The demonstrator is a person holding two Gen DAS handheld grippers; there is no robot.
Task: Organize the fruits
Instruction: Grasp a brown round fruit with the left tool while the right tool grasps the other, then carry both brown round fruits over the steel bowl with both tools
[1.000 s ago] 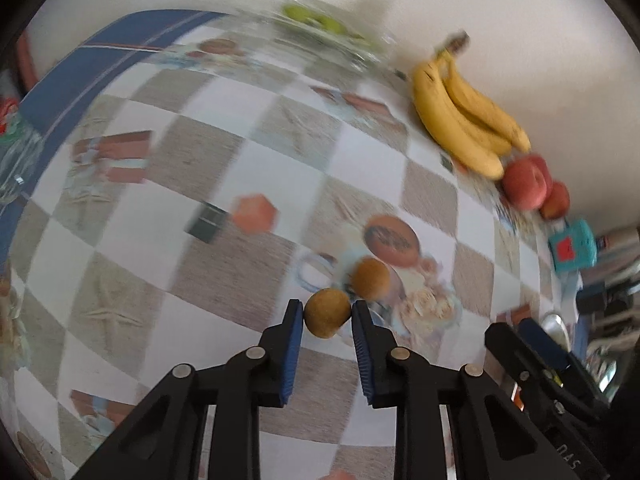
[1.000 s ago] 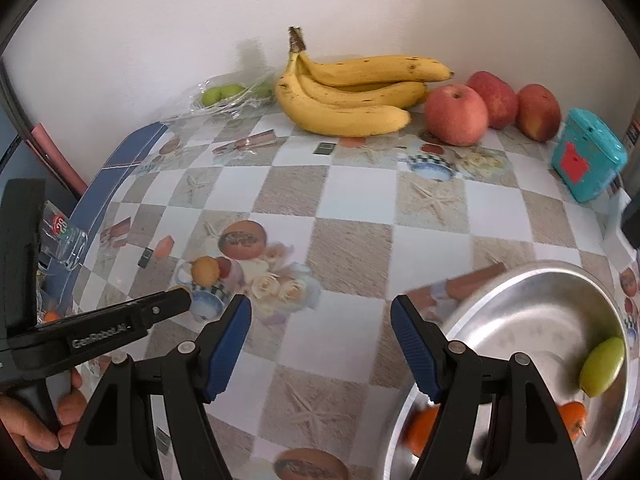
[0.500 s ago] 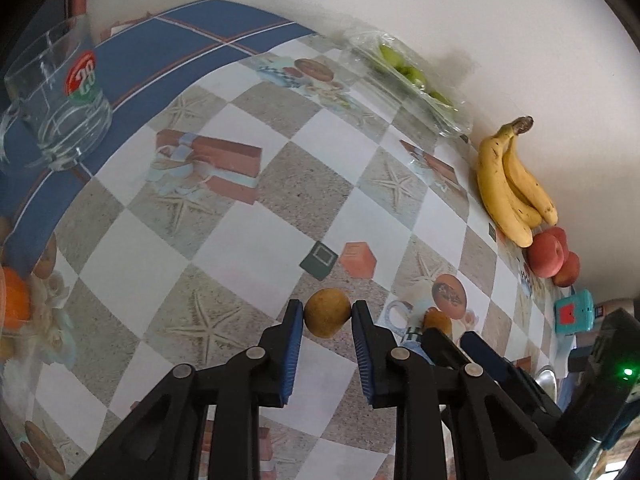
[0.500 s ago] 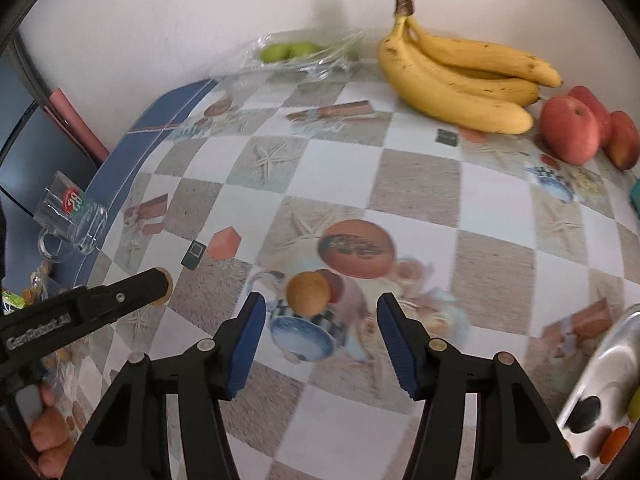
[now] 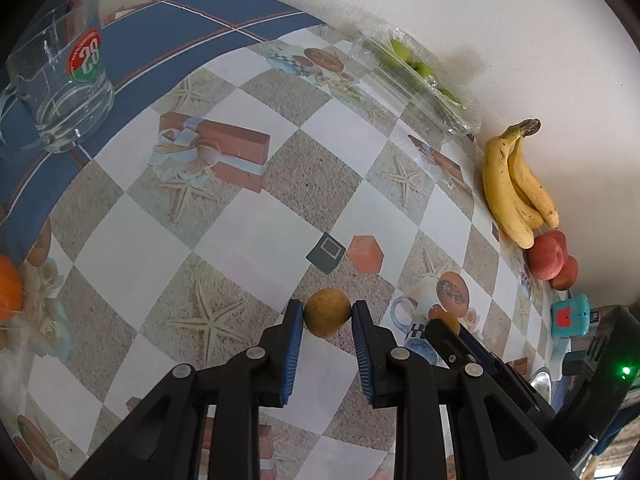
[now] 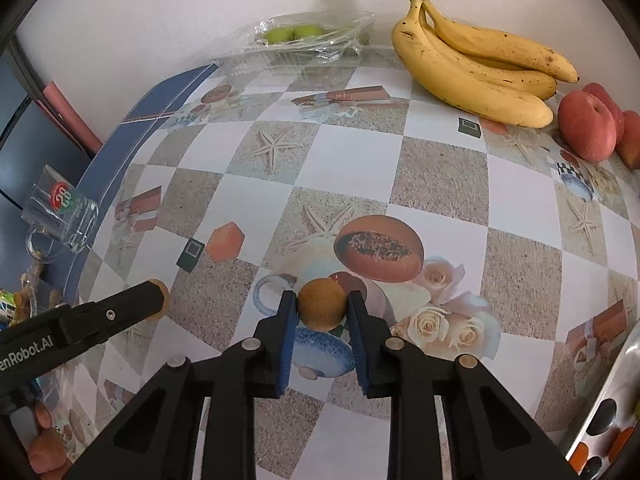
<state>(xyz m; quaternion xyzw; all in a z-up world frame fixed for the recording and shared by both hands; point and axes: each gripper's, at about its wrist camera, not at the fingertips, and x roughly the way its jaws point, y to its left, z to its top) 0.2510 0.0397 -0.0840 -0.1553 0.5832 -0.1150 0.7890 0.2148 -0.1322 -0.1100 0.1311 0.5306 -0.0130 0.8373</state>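
Left wrist view: the left gripper (image 5: 327, 314) clamps a small round brownish-yellow fruit (image 5: 328, 312) between blue pads at lower centre, above the checkered tablecloth (image 5: 248, 216); bananas (image 5: 514, 192) lie at right. Right wrist view: the right gripper (image 6: 322, 306) pinches a second brown, matte round fruit (image 6: 321, 304) at lower centre, touching both pads.

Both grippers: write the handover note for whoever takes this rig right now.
Left gripper: shut on a brown fruit.
Right gripper: shut on a second brown fruit, over the tablecloth's cup print.
Metal bowl: at right edge, already holding some fruit.
Bananas, apples and bagged green fruit sit along the wall.
Left to do, likely: carry both fruits to the bowl, then sort the rest.
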